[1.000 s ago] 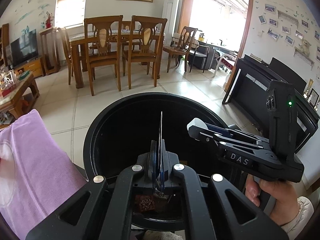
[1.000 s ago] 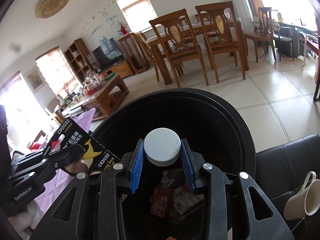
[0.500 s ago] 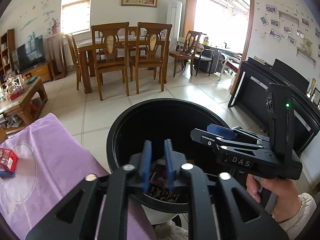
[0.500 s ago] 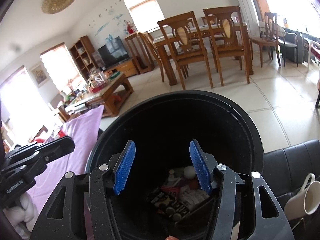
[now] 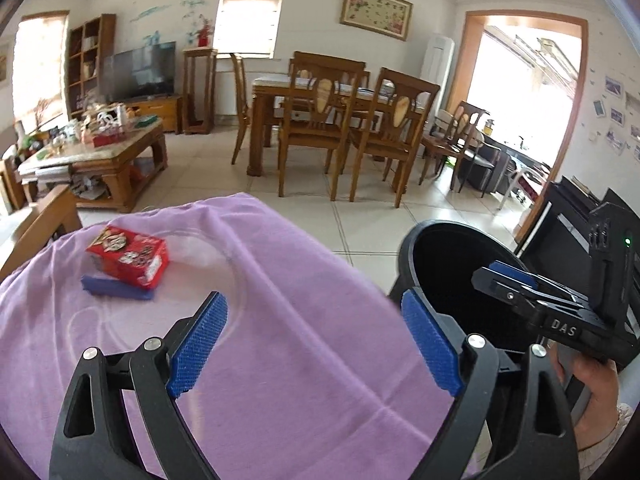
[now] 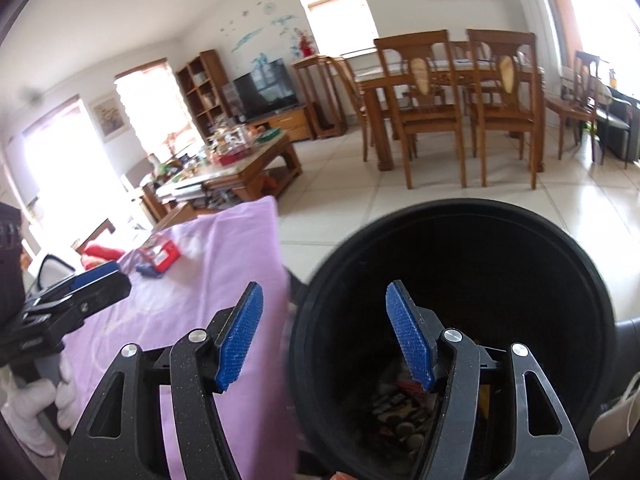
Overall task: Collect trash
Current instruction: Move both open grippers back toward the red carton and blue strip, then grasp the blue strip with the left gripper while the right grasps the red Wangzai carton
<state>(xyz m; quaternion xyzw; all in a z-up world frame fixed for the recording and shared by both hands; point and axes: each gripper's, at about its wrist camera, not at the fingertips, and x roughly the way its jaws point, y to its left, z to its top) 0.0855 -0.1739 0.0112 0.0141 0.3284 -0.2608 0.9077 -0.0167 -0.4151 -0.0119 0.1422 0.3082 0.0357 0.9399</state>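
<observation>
A black round trash bin (image 6: pixel 460 240) stands beside a table with a purple cloth (image 5: pixel 304 320); it also shows in the left wrist view (image 5: pixel 440 240). Trash lies at its bottom (image 6: pixel 400 412). A red snack box (image 5: pixel 128 256) rests on a flat blue item (image 5: pixel 116 290) at the cloth's far left; the box also shows in the right wrist view (image 6: pixel 162 254). My left gripper (image 5: pixel 312 336) is open and empty over the cloth. My right gripper (image 6: pixel 324 336) is open and empty, over the bin's left rim.
A black couch arm and a white mug (image 6: pixel 616 420) sit right of the bin. A black piano (image 5: pixel 568 216) is beyond it. A cluttered wooden coffee table (image 5: pixel 92 152), dining table and chairs (image 5: pixel 344 120) stand on the tiled floor.
Both grippers let their trash fall into the bin and opened. The left gripper swung left over the purple cloth; the right gripper shifted left to the bin's rim.
</observation>
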